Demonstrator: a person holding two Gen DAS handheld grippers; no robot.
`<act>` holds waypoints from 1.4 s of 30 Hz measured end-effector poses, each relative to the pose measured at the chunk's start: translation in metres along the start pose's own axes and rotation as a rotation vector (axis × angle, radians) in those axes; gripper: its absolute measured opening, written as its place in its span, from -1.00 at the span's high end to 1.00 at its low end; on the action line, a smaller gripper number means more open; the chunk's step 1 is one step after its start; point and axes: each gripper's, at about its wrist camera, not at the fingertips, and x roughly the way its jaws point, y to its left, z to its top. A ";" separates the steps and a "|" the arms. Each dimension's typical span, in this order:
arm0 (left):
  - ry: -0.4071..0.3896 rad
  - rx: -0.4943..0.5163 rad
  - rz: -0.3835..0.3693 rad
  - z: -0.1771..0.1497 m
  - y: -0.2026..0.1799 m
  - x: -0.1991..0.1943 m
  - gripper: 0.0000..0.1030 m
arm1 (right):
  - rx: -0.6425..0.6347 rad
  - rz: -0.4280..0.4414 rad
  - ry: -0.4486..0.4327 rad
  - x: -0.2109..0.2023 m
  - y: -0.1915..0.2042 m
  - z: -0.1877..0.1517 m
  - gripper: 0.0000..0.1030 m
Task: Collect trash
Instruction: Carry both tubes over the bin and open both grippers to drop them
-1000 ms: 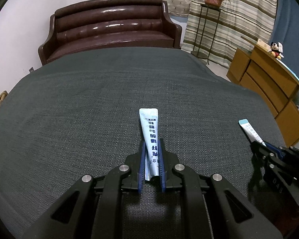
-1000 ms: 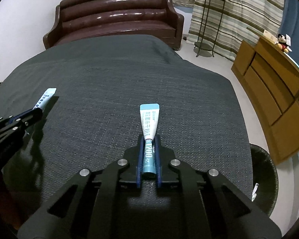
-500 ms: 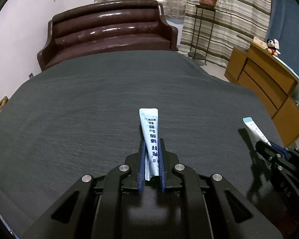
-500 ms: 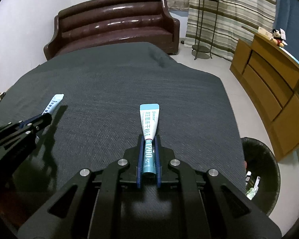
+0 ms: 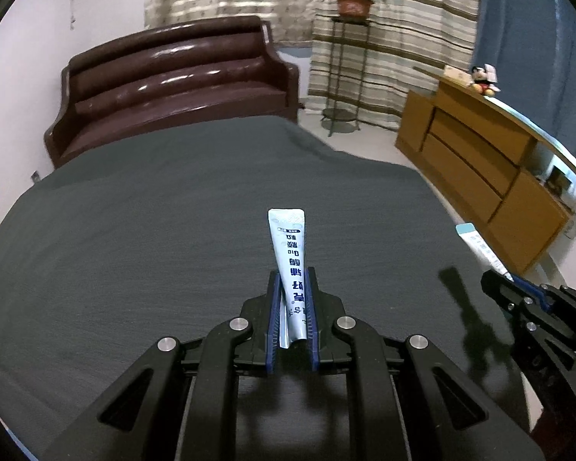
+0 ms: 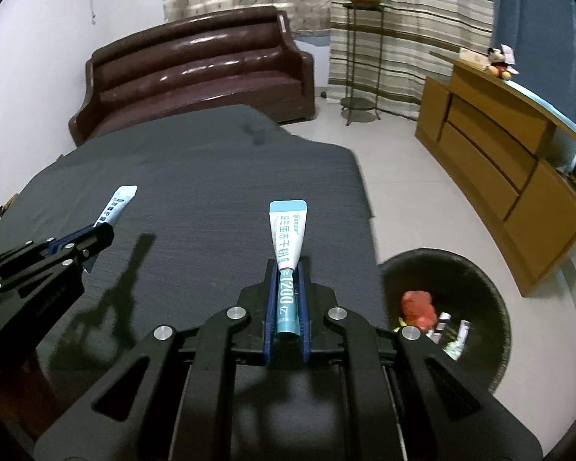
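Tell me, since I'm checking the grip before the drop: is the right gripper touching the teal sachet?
Touching. The right wrist view shows the right gripper with both blue pads pressed against the sides of the teal sachet, no gap.

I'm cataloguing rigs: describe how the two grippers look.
Both match. The left gripper and right gripper are matte black linkage frames with triangular cutouts and silver round pivot bolts. Each has two narrow fingers lined with ribbed blue pads. Faint embossed lettering marks the side of each body. No cables, hands or sleeves show.
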 end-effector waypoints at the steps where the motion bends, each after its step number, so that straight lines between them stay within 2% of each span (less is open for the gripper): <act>1: -0.005 0.011 -0.012 0.001 -0.007 -0.001 0.74 | 0.010 -0.010 -0.005 -0.004 -0.007 -0.001 0.80; 9: -0.024 0.087 -0.084 -0.001 -0.057 -0.005 0.74 | 0.083 -0.099 -0.035 -0.027 -0.063 -0.014 0.80; 20: -0.026 0.196 -0.169 -0.006 -0.124 0.001 0.74 | 0.168 -0.206 -0.040 -0.035 -0.125 -0.030 0.80; 28: -0.021 0.239 -0.181 -0.005 -0.162 0.013 0.74 | 0.199 -0.226 -0.045 -0.033 -0.146 -0.032 0.80; 42: 0.011 0.304 -0.171 -0.014 -0.203 0.039 0.74 | 0.252 -0.242 -0.026 -0.016 -0.171 -0.035 0.77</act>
